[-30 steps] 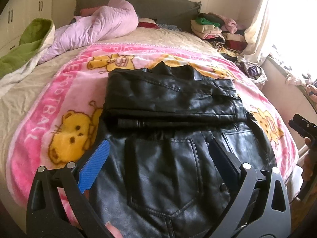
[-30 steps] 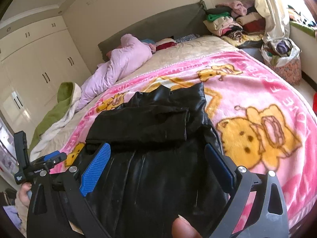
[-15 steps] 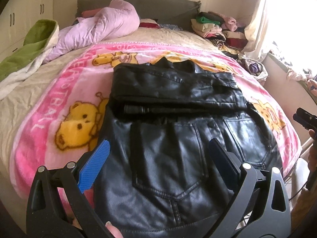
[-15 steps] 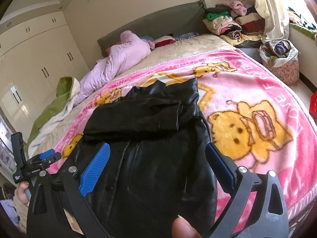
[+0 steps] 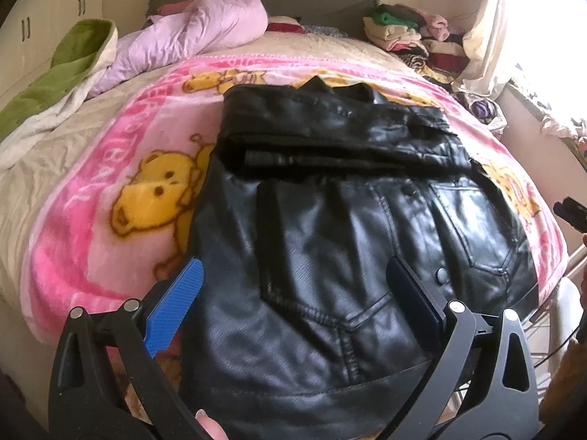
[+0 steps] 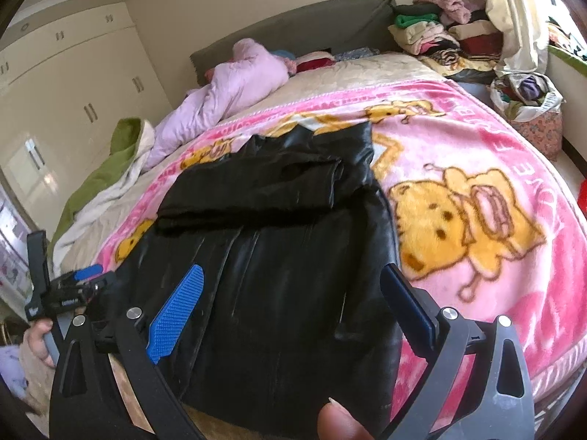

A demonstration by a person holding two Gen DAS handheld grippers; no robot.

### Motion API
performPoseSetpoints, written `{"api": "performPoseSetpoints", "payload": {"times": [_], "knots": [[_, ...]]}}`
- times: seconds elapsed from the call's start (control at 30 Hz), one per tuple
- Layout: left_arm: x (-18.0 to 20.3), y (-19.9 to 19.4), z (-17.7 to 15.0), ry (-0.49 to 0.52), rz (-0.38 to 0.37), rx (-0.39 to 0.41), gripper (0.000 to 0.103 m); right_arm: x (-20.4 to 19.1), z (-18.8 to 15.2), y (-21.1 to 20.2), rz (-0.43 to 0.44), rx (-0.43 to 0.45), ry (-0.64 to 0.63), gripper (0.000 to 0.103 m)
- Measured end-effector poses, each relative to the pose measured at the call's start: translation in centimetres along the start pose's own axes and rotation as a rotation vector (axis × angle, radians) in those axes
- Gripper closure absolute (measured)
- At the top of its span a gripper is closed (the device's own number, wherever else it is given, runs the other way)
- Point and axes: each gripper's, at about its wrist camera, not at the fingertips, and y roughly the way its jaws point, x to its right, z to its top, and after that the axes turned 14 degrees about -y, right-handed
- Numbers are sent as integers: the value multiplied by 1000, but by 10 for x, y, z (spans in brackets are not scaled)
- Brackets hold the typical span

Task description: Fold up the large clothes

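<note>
Jacket (image 5: 330, 242), black leather: flat on pink blanket (image 5: 91, 220), sleeves folded across top. My left gripper (image 5: 293, 300) & right gripper (image 6: 290, 304) both spread wide, empty, over hem end, w/ jacket lying ahead between fingers.

Daylight floods in beside the curtain (image 5: 488, 25), blown out white; the black jacket (image 5: 330, 249) shows glare, edges bend, slight blur.

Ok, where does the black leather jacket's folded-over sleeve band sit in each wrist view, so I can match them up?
Left wrist: the folded sleeve band lies across upper centre, above the chest pockets.
Right wrist: the same band runs left of centre, mid-height.
Shared landmark: the lilac quilt at the bed's head.
</note>
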Motion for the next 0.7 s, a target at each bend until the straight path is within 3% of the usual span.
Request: {"api": "performPoseSetpoints", "payload": {"times": [0.37,0.6,0.7], "knots": [[-38,3,-1,-111,4,-58,10,-3,-25,8,28,-69,-22,6],[-51,11,-8,-90,53,-121,10,3,-41,7,22,-114,-23,6],[-54,15,-12,-97,30,-164,10,6,-47,6,11,-141,-27,6]]}}
